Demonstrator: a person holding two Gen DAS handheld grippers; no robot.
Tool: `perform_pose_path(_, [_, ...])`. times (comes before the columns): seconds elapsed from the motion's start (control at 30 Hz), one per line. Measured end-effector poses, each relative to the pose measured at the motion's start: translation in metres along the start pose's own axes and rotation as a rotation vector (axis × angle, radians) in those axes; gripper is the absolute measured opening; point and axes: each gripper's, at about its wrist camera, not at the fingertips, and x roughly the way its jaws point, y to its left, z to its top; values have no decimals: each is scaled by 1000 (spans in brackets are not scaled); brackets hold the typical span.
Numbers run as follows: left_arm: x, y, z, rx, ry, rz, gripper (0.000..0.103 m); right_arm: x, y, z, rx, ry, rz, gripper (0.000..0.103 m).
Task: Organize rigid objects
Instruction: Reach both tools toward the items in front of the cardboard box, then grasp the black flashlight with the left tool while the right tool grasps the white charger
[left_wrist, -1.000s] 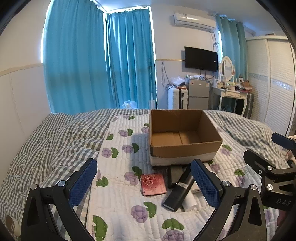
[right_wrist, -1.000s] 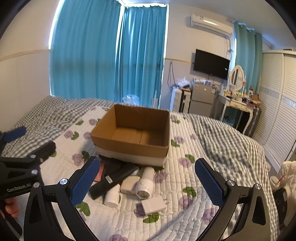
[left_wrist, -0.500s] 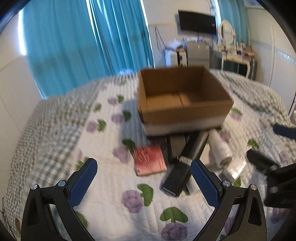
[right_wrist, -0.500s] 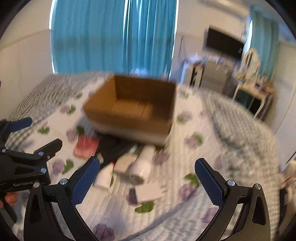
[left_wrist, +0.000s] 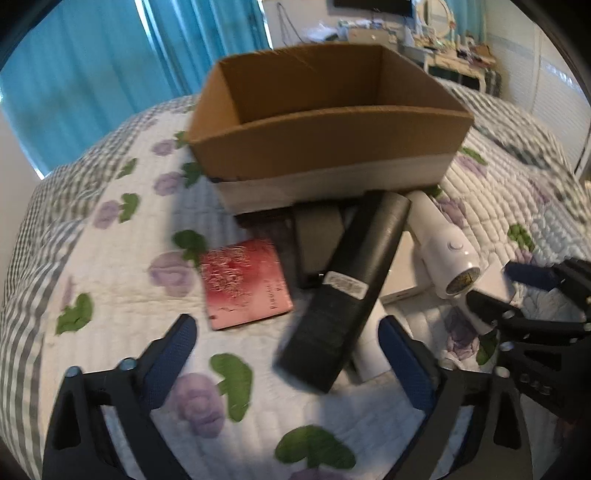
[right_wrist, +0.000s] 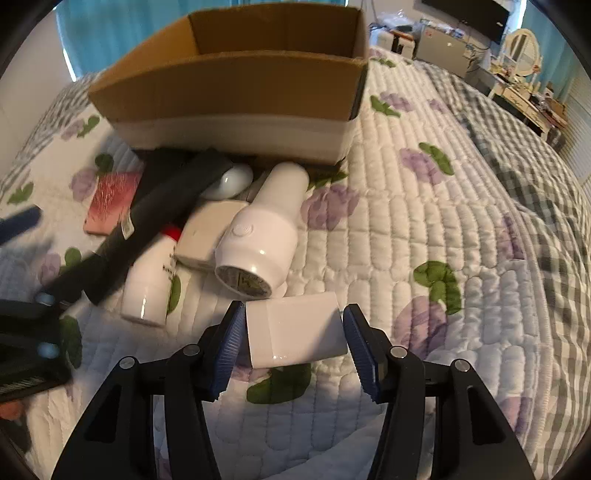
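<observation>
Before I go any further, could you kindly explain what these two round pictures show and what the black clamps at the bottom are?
There is no robot: a person holds a clamp-like tool in each hand, with a wide-angle camera looking forward along its two blue-padded fingers. One picture comes from the left gripper, the other from the right gripper. Both look at a quilted bed with an open cardboard box. In front of it lie a white hair dryer, a long black device, a pink booklet and a white bottle. The left jaws are wide open and empty; the right jaws bracket a small white box, seemingly not yet squeezed.
</observation>
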Motion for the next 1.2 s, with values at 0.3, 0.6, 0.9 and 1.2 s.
perform_pose_path(0.3, [30, -25, 16, 55, 28, -61, 76, -12, -7, 3, 54, -35, 5, 54])
perform_pose_path(0.6, [20, -32, 11, 95, 15, -141, 42, -13, -7, 2, 55, -48, -6, 53])
perform_pose_path(0.9, [-25, -26, 6, 112, -19, -171, 41, -34, 1, -2, 33, -96, -45, 53])
perform_pose_path(1.2, [-61, -4, 28, 79, -64, -217, 41, -75, 13, 13, -6, -173, -52, 53])
